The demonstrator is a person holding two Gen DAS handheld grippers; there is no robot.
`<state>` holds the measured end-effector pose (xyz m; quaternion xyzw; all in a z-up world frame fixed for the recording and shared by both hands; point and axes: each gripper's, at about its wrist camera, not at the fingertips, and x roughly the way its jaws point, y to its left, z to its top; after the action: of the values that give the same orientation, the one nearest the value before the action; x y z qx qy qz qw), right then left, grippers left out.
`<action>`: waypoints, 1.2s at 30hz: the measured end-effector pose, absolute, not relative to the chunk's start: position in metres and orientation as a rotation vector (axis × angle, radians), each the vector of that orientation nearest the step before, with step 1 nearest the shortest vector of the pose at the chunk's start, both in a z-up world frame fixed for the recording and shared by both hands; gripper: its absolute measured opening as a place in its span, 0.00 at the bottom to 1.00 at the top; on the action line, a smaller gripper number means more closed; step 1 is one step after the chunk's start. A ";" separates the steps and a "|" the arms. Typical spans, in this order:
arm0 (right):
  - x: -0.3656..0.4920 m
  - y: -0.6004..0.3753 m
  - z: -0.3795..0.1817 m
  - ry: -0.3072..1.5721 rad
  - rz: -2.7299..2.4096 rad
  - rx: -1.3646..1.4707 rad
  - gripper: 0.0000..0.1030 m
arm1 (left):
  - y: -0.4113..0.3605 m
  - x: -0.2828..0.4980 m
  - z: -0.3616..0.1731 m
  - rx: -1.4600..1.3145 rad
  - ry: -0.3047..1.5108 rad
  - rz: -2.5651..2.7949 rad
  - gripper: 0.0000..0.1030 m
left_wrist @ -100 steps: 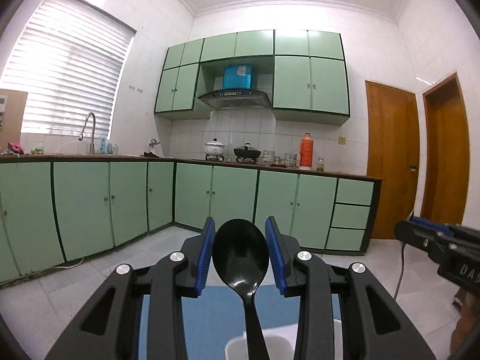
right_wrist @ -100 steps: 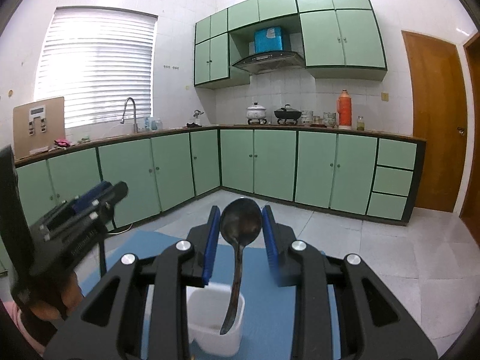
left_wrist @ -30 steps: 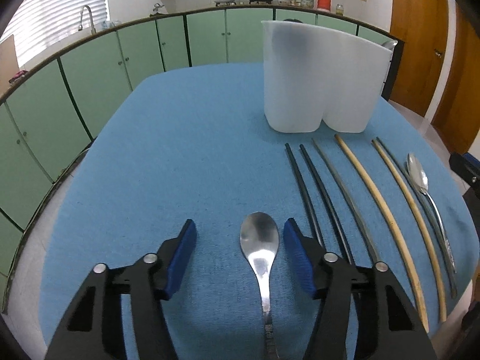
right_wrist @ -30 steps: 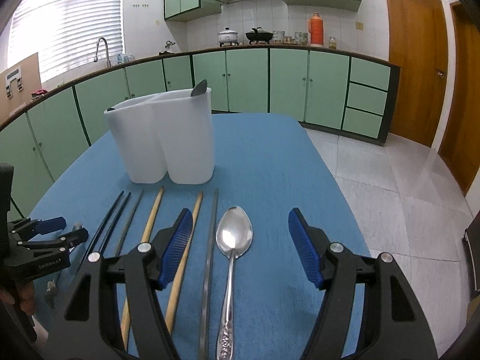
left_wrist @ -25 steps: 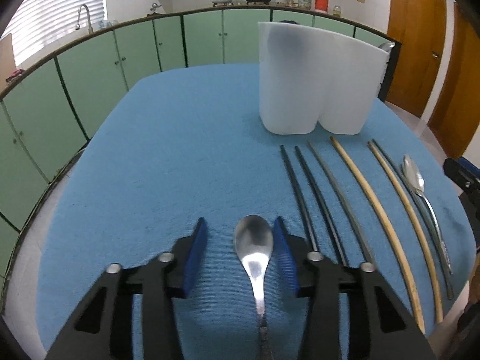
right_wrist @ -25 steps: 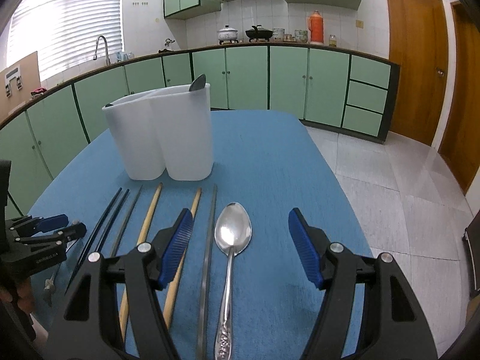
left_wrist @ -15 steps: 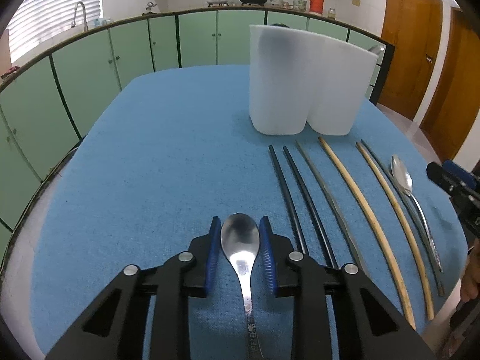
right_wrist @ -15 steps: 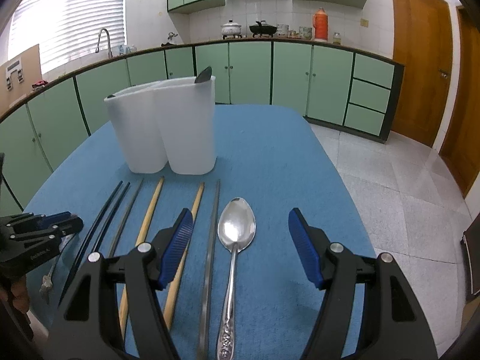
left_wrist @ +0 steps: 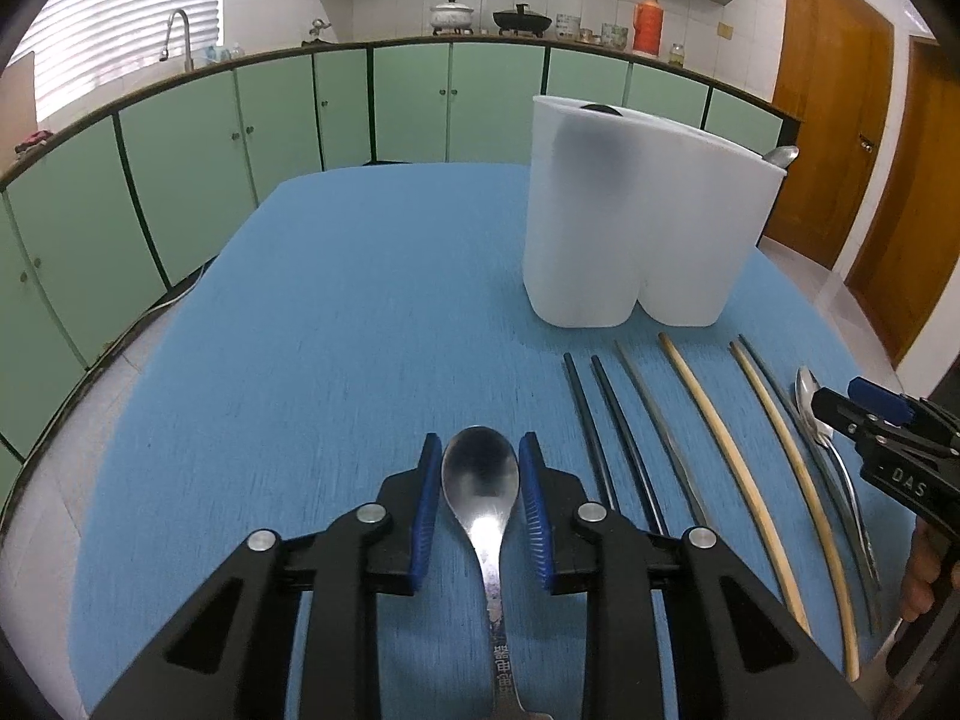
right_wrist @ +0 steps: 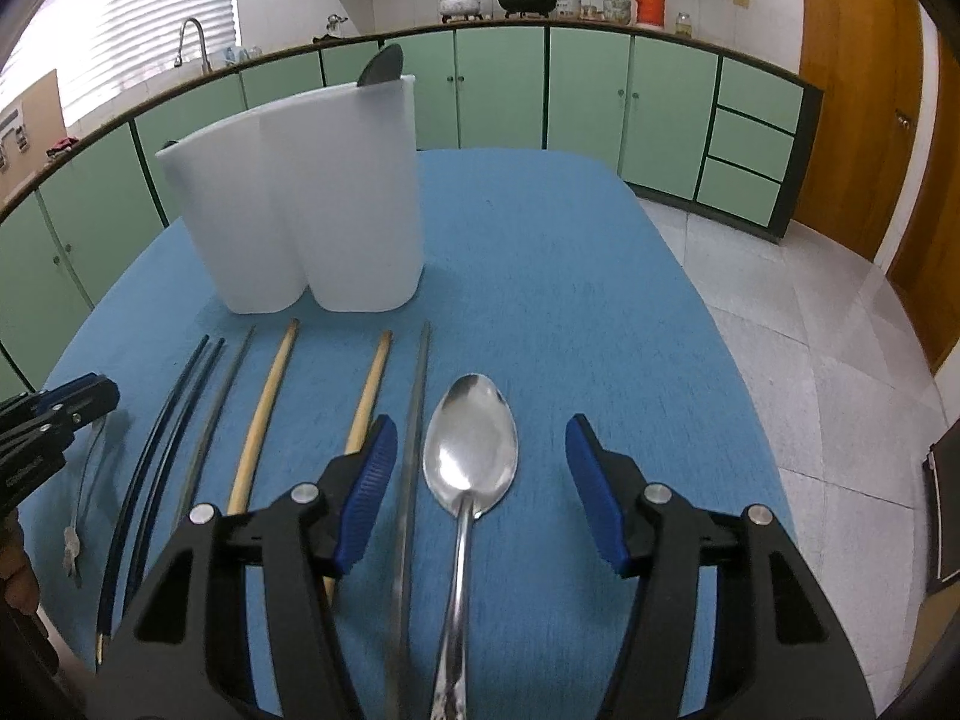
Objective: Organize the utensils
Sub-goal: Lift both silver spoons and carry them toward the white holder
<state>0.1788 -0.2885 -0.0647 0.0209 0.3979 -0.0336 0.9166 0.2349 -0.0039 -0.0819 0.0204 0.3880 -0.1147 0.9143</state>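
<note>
My left gripper (left_wrist: 480,441) is shut on a small steel spoon (left_wrist: 480,480) lying on the blue table (left_wrist: 330,330), its pads against the sides of the bowl. My right gripper (right_wrist: 481,420) straddles a larger steel spoon (right_wrist: 471,444). Its jaws are closing and the pads stand apart from the spoon. A grey chopstick (right_wrist: 417,396) also lies between that spoon and the left pad. The white two-part holder (left_wrist: 642,228) stands behind, with a black spoon (right_wrist: 384,66) and a steel spoon tip (left_wrist: 780,155) showing above its rim.
Several chopsticks lie side by side in front of the holder: a black pair (left_wrist: 600,420), a grey one (left_wrist: 654,408) and a wooden pair (right_wrist: 264,408). The table's right edge drops to a tiled floor (right_wrist: 840,360). Green cabinets (left_wrist: 390,108) ring the room.
The left jaws have shut on the small spoon. The right gripper has sunk closer over the large spoon and its jaws have narrowed a little.
</note>
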 end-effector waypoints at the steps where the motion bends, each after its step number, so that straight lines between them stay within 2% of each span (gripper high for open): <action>1: 0.181 -0.289 -0.065 0.825 -0.070 0.045 0.55 | -0.004 0.235 -0.082 0.043 0.797 -0.236 0.25; 16: 0.196 -0.292 -0.072 0.887 -0.097 0.062 0.54 | -0.006 0.240 -0.082 0.046 0.781 -0.246 0.25; 21: 0.200 -0.294 -0.071 0.900 -0.060 0.095 0.37 | -0.008 0.239 -0.082 0.048 0.778 -0.247 0.25; 23: 0.201 -0.294 -0.072 0.912 -0.059 0.081 0.20 | -0.008 0.238 -0.081 0.048 0.776 -0.247 0.25; 26: 0.200 -0.296 -0.072 0.914 -0.064 0.083 0.17 | -0.009 0.238 -0.079 0.047 0.774 -0.248 0.25; 33: 0.195 -0.306 -0.070 0.908 -0.111 0.063 0.18 | -0.009 0.237 -0.076 0.046 0.769 -0.246 0.25; 36: 0.190 -0.304 -0.067 0.891 -0.086 0.076 0.26 | -0.010 0.236 -0.074 0.047 0.768 -0.247 0.25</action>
<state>0.1902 -0.3042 -0.0670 0.0369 0.4307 -0.0417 0.9008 0.2365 -0.0098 -0.0742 0.0230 0.3737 -0.1200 0.9195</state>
